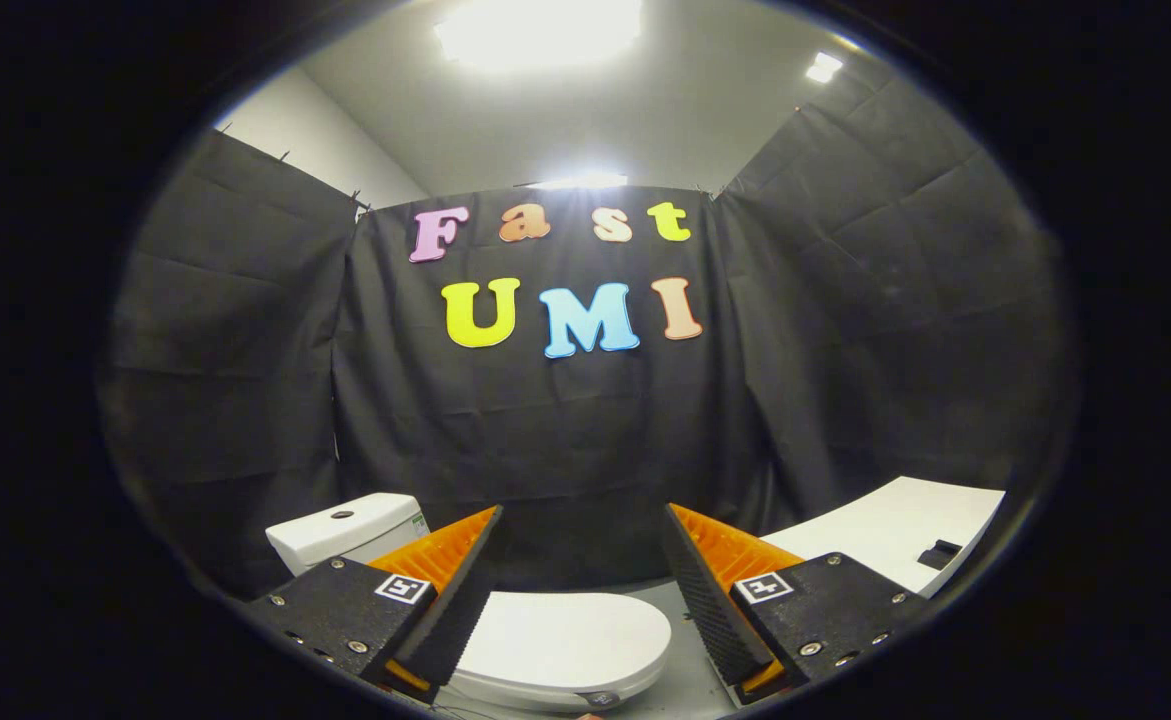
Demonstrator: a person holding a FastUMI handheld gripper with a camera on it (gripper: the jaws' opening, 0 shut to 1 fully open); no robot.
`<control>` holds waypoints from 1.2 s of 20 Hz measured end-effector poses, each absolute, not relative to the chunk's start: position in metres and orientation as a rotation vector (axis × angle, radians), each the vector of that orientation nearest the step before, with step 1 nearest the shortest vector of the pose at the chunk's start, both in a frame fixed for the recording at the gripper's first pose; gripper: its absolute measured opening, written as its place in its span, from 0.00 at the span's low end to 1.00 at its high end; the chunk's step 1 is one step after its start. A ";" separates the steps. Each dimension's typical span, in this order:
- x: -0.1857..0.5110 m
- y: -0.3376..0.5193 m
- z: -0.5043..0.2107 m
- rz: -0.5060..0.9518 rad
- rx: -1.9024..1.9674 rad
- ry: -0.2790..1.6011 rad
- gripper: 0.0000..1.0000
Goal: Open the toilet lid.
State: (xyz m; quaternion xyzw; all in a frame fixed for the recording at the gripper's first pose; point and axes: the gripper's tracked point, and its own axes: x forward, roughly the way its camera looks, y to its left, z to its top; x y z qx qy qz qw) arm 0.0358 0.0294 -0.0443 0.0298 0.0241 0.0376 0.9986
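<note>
A white toilet stands low in front of me, its lid (560, 640) lying flat and closed over the bowl. Its white tank (345, 530) rises behind my left finger, against the black cloth wall. My gripper (580, 530) hovers above the lid with its fingers spread wide apart and nothing between them. The left finger (450, 590) covers the lid's left side; the right finger (710, 590) is off the lid's right edge. The lid lies below and between the fingers, apart from them.
A white table top (885, 530) runs along the right, beyond my right finger, with a small dark object (940, 553) on it. Grey floor (690, 680) shows between toilet and table. Black cloth walls close the booth on three sides.
</note>
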 end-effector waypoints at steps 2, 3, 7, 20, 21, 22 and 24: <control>0.044 0.032 -0.047 0.080 0.045 0.055 0.95; 0.048 0.033 -0.051 0.078 0.047 0.065 0.95; 0.056 0.058 -0.086 0.121 0.091 0.121 0.94; 0.029 0.085 -0.290 0.030 0.599 0.492 0.96; 0.024 0.082 -0.307 0.011 0.629 0.514 0.96; 0.020 0.078 -0.325 -0.007 0.650 0.534 0.95; 0.013 0.070 -0.350 -0.033 0.696 0.560 0.95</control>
